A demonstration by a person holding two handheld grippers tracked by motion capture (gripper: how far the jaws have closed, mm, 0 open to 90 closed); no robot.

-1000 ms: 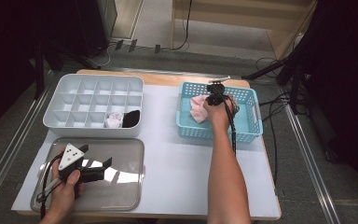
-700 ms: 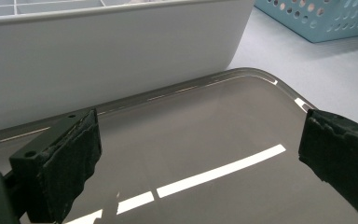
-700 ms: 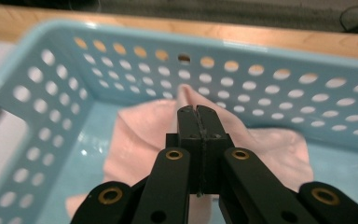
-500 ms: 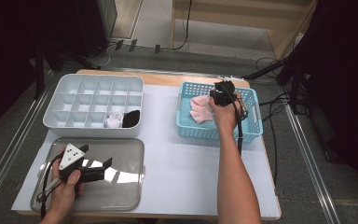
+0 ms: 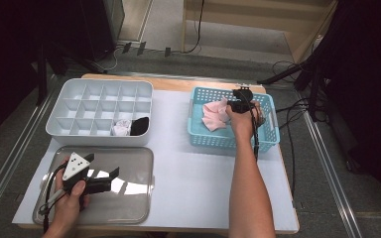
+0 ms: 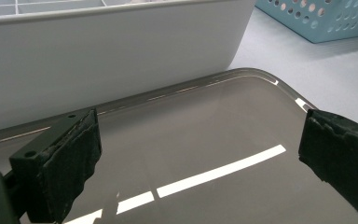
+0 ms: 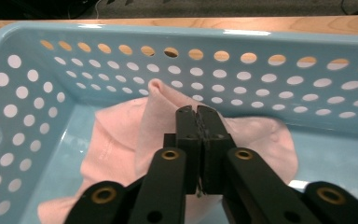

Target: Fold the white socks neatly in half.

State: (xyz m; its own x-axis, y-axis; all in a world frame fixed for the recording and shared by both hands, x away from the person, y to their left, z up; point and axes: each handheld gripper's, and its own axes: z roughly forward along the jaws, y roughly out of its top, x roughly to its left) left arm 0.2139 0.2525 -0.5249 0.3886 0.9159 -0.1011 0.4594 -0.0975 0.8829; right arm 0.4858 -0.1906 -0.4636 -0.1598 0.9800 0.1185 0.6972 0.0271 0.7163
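right gripper (image 7: 196, 112) | shifted across blue basket (image 5: 198, 136) | pink cloth (image 5: 212, 115) dragged along

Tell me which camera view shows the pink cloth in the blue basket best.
The right gripper view: the pink cloth lies close up in the blue basket, with the right gripper pinched shut on a fold. The high view shows the cloth small, partly behind the hand. The left gripper view catches a corner of the basket.
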